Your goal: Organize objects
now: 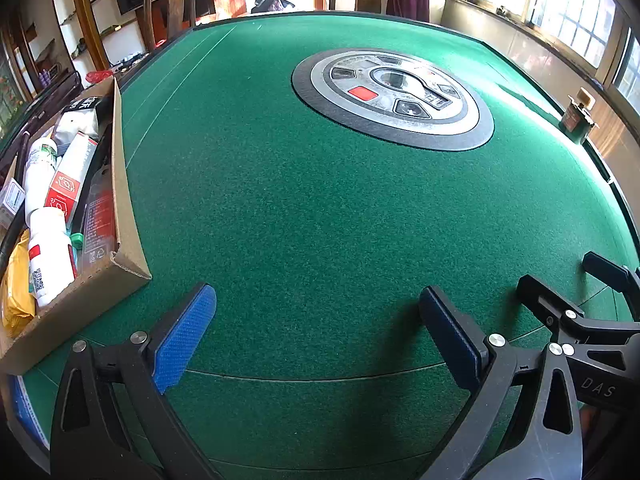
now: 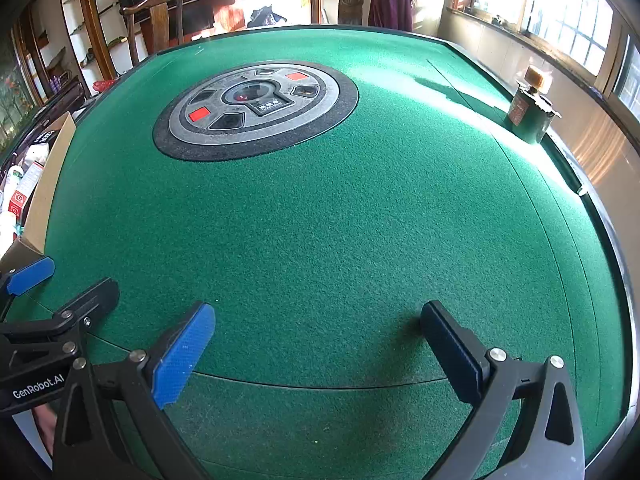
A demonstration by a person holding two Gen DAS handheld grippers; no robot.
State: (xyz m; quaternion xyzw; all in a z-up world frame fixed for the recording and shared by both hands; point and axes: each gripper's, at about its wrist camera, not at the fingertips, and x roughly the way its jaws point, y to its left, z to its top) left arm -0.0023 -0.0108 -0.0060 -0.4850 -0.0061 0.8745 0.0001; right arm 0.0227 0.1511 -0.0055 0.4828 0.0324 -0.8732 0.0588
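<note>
At the far left, a shallow cardboard box [image 1: 120, 184] sits on the green felt tabletop [image 1: 300, 208]. It is crowded with items: white bottles [image 1: 48, 256], a red and white carton [image 1: 70, 176], a yellow packet [image 1: 16, 280] at its near end and a black and white pouch [image 1: 86, 110] at its far end. The box lies just to the left of my left gripper [image 1: 316, 334], and its near corner is close to my left finger.

My left gripper hovers low over bare felt, its blue-padded fingers [image 1: 184, 340] spread wide with nothing between them. Just to its right, my right gripper [image 2: 318, 346] hangs alongside, also spread wide and holding nothing. In the right wrist view the tips of my left gripper show at the left edge, close beside the right one.

Farther off, toward the middle of the tabletop, a round grey and black control panel [image 1: 394, 98] with red buttons is set into the felt. At the far right edge stands a small dark green can [image 2: 530, 114] with a tan cap, well apart from both grippers. Beyond the tabletop are wooden chairs [image 2: 160, 20] and bright windows [image 2: 568, 12].
</note>
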